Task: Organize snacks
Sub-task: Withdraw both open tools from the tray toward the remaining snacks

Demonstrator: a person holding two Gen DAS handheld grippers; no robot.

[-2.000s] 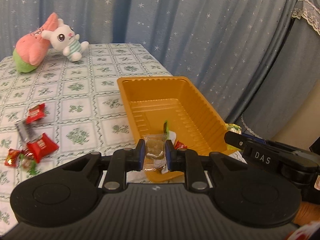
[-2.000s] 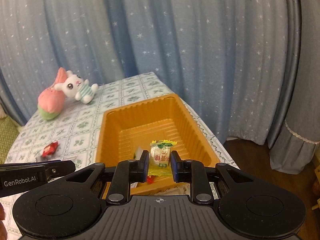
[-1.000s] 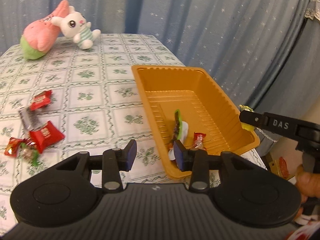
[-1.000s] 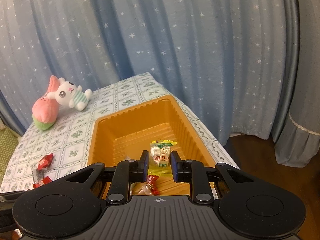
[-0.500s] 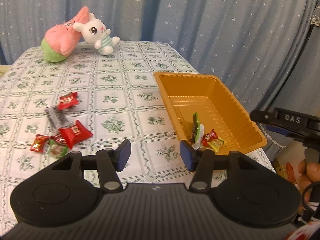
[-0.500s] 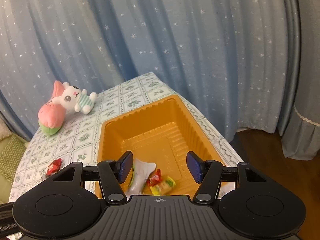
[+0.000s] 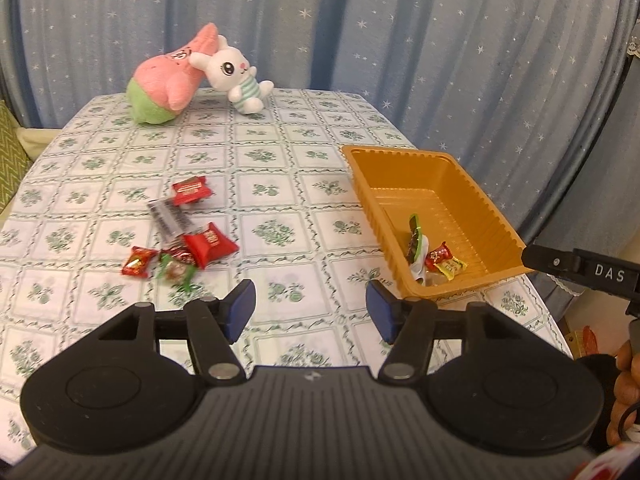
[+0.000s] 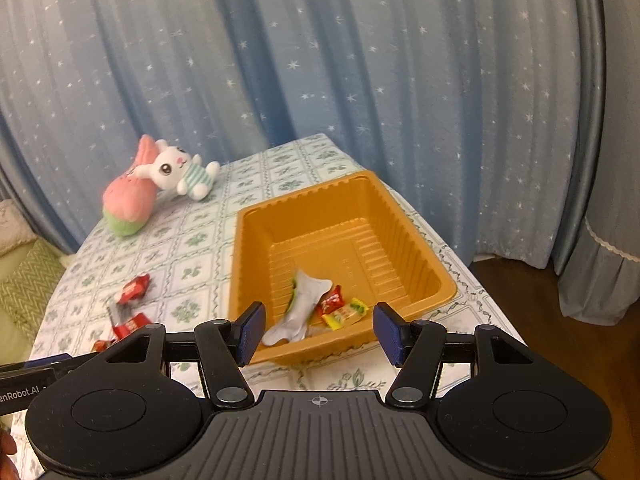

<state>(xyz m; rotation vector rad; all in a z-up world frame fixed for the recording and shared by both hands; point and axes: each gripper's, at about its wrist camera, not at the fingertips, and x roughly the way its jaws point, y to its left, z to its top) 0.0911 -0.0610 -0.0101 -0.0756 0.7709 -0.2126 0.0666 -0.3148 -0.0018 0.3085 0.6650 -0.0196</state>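
The left gripper (image 7: 307, 307) points forward and down, its jaws opening, with nothing between its blue pads (image 7: 239, 309). Its black body fills the lower part of its own view. The right gripper (image 8: 319, 332) also tilts forward and down, its jaws standing apart and empty, blue pads (image 8: 387, 332) facing each other across a wide gap. To the right of the left gripper, the person's right hand (image 7: 624, 388) grips a black handle; only a few fingers show.

A home: patterned tablecloth (image 7: 280, 184), plush toys (image 7: 192, 72), starry curtains (image 7: 400, 32).
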